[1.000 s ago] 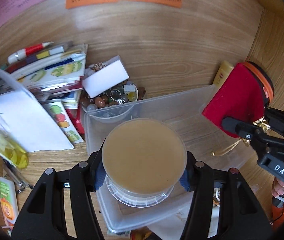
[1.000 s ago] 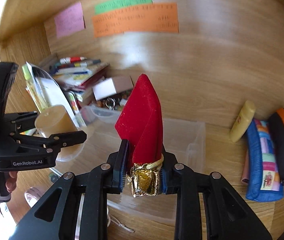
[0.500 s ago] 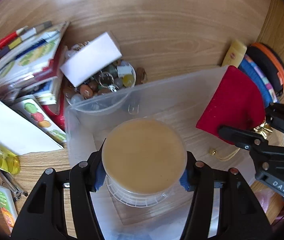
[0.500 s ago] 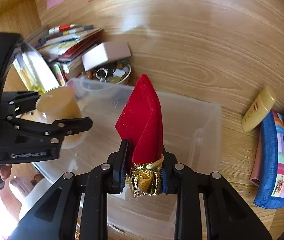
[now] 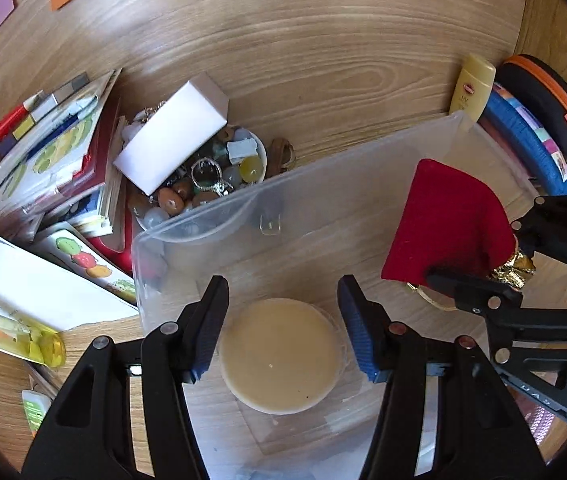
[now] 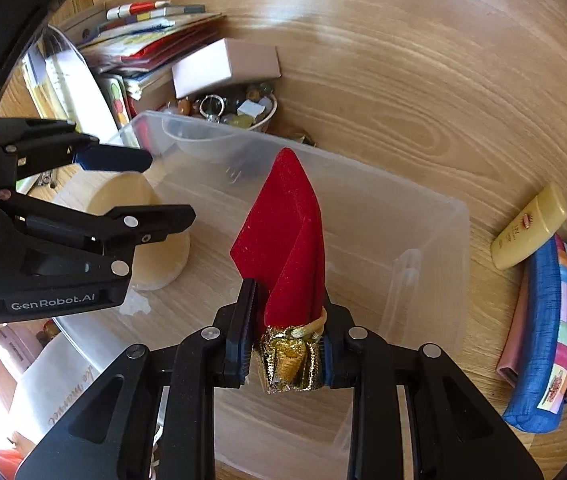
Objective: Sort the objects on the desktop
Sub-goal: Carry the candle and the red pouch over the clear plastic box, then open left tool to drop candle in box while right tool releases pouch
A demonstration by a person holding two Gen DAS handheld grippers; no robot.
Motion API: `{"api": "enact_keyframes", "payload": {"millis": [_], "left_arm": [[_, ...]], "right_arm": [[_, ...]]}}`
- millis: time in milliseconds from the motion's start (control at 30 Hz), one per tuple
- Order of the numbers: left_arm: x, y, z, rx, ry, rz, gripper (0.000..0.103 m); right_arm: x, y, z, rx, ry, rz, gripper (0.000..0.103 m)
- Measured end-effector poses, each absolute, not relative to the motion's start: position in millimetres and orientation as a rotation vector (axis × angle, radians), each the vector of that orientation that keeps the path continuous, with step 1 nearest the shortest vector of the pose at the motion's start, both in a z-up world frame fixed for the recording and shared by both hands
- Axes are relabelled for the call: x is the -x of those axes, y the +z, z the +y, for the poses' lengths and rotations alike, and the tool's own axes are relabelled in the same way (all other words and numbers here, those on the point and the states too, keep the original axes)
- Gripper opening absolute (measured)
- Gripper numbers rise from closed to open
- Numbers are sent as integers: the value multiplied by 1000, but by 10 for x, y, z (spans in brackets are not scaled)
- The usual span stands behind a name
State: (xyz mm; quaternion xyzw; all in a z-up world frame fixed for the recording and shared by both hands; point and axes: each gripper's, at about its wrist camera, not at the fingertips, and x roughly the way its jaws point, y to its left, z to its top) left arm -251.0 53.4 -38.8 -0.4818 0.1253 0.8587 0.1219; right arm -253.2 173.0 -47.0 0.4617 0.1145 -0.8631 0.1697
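Note:
A clear plastic bin [image 5: 323,164] [image 6: 363,172] lies on the wooden desk. A round beige candle [image 5: 279,356] [image 6: 123,196] stands on the bin's floor. My left gripper [image 5: 281,284] [image 6: 169,187] hovers just over it, open, its blue pads on either side and not touching. My right gripper [image 6: 287,320] [image 5: 479,256] is shut on the gold neck of a red velvet pouch [image 6: 287,232] [image 5: 447,220], which hangs over the right half of the bin, above its floor.
Behind the bin stands a bowl of beads and trinkets [image 5: 203,184] with a white box [image 5: 171,140] on it. Books and pens [image 5: 55,152] and papers [image 5: 23,280] are piled at left. A yellow tube [image 5: 471,88], a blue pencil case [image 5: 523,136] and a black-orange case [image 5: 543,96] lie at right.
The candle, gripped by my left gripper before, now stands on the bin floor, free of the pads. Both grippers have sunk toward the bin. The pouch stays in the right gripper.

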Motion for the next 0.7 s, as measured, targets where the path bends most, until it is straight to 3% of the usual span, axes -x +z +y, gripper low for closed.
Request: {"api": "enact_keyframes", "payload": {"millis": [200, 367, 533, 600, 633, 700], "left_arm": [[2465, -388, 482, 1405, 2517, 357, 60], [2395, -330, 434, 1380, 2538, 355, 69], [2399, -218, 410, 1368, 2554, 366, 72], [2353, -165, 355, 1350, 2570, 362, 80], [2323, -147, 357, 1341, 2574, 359, 83], [2263, -74, 340, 1315, 2588, 361, 84]], "right_arm": [[2545, -512, 1705, -1343, -2436, 335, 25], [2520, -443, 1719, -1330, -2456, 332, 49], [2429, -303, 1728, -1283, -2481, 339, 53], [2386, -231, 1730, -1263, -2499, 350, 59], [2366, -197, 1733, -1253, -2508, 352, 67], [2300, -111, 1733, -1219, -2539, 357, 74]]}}
